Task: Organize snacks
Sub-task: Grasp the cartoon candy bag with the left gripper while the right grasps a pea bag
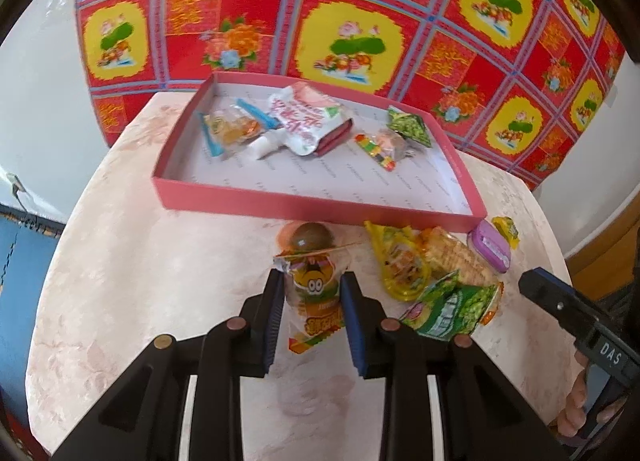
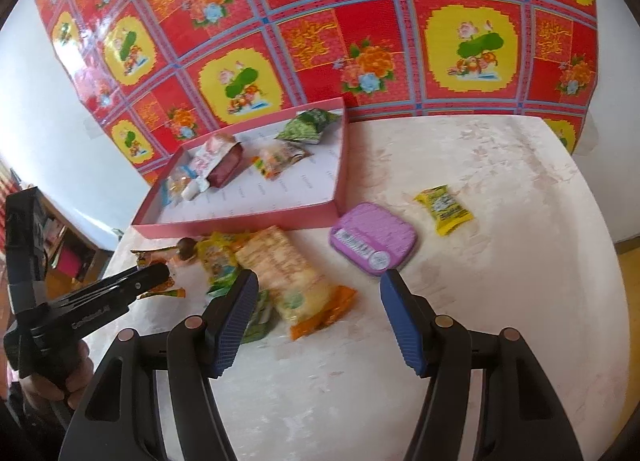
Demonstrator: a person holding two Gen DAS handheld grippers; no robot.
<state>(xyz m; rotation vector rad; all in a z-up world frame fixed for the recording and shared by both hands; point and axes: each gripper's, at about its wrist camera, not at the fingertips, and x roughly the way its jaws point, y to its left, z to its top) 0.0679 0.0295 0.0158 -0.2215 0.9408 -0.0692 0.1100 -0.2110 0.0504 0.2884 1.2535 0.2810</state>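
Partly done: five or so snacks lie in the pink tray [image 1: 304, 203], upper centre. Left tool [image 1: 312, 289] pinches an orange packet [image 1: 316, 293] above the table [image 1: 140, 261]; right tool [image 2: 320, 293] spread, empty. Purple tin [image 2: 372, 237], yellow packet [image 2: 444, 209] and others remain outside.

A domestic room is indicated. A red, yellow and blue floral sheet [image 2: 320, 33] is fixed across a plain white wall [image 2: 48, 101] behind a desk [image 2: 500, 189] covered in a pale, faintly flowered cloth. Wrapped snacks [image 2: 288, 273] are scattered on the desk and laid in a shallow pink box [image 1: 320, 209]. At the left edge of the right wrist view, a wooden shelf unit [image 2: 68, 245] holding assorted items is seen.
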